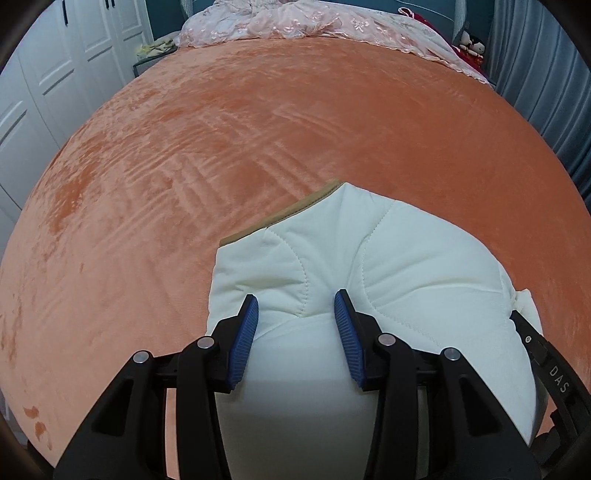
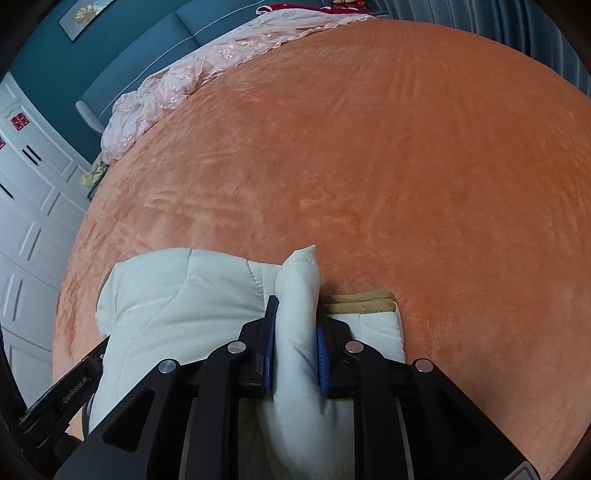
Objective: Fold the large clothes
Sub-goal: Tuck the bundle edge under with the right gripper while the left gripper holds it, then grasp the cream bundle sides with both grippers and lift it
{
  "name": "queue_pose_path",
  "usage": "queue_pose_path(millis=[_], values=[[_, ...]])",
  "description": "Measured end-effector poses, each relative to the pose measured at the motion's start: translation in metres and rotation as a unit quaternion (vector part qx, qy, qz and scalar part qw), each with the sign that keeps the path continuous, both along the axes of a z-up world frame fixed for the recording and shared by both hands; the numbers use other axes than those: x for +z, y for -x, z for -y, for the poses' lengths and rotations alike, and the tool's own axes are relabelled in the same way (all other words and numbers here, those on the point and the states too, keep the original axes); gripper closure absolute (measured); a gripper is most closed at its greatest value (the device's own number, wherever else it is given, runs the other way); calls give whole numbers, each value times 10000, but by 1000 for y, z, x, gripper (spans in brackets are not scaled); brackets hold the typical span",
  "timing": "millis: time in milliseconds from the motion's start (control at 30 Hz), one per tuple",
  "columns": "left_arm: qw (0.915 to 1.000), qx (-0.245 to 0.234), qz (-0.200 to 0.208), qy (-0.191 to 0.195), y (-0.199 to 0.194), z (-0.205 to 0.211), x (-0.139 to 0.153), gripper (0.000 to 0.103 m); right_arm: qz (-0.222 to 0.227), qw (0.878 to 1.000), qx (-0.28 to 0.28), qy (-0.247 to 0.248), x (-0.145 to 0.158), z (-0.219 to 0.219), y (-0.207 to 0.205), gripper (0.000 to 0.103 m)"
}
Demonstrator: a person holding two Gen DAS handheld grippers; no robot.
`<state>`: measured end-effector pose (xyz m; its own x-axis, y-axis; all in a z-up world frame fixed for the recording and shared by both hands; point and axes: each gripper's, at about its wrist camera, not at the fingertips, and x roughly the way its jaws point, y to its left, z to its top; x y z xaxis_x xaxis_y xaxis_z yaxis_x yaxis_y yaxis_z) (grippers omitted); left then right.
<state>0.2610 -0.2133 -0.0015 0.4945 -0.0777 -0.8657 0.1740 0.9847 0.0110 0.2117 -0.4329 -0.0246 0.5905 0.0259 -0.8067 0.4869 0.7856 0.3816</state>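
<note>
A cream quilted padded garment (image 1: 388, 266) with tan trim lies bunched at the near edge of an orange bed (image 1: 258, 129). My left gripper (image 1: 295, 306) is open, its blue pads (image 1: 245, 332) apart with a bulge of the garment between them. In the right wrist view the same garment (image 2: 177, 295) lies on the orange bed (image 2: 406, 166). My right gripper (image 2: 293, 328) is shut on a thick fold of the cream garment that sticks up between its pads. The tan trim (image 2: 362, 301) lies just right of it.
A pink lace bedcover (image 1: 295, 22) is heaped at the head of the bed, also in the right wrist view (image 2: 177, 88). White wardrobe doors (image 1: 44, 74) stand to the left, grey curtains (image 1: 554, 92) to the right. A teal headboard (image 2: 122, 66) is behind.
</note>
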Motion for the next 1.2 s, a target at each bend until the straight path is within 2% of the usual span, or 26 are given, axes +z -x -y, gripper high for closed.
queue_pose_path(millis=[200, 367, 867, 1067, 1100, 1167, 1200], values=[[9997, 76, 201, -149, 2, 5, -10, 61, 103, 9999, -19, -100, -8, 3, -1, 86], [9995, 119, 252, -127, 0, 5, -17, 61, 158, 9998, -44, -95, -11, 2, -2, 86], [9982, 175, 477, -326, 3, 11, -23, 61, 232, 9997, -111, 51, -14, -2, -1, 86], [9989, 182, 402, -177, 0, 7, -24, 60, 237, 9996, -123, 73, -12, -2, -2, 85], [9991, 216, 348, -83, -1, 4, -23, 57, 274, 9995, -127, 16, -12, -1, -1, 84], [9989, 397, 176, 181, -5, -9, -21, 45, 435, 9987, -182, -183, -10, 5, 3, 83], [9974, 561, -2, 451, -7, -21, -19, 33, 539, 9978, -248, -295, -7, 8, 9, 82]])
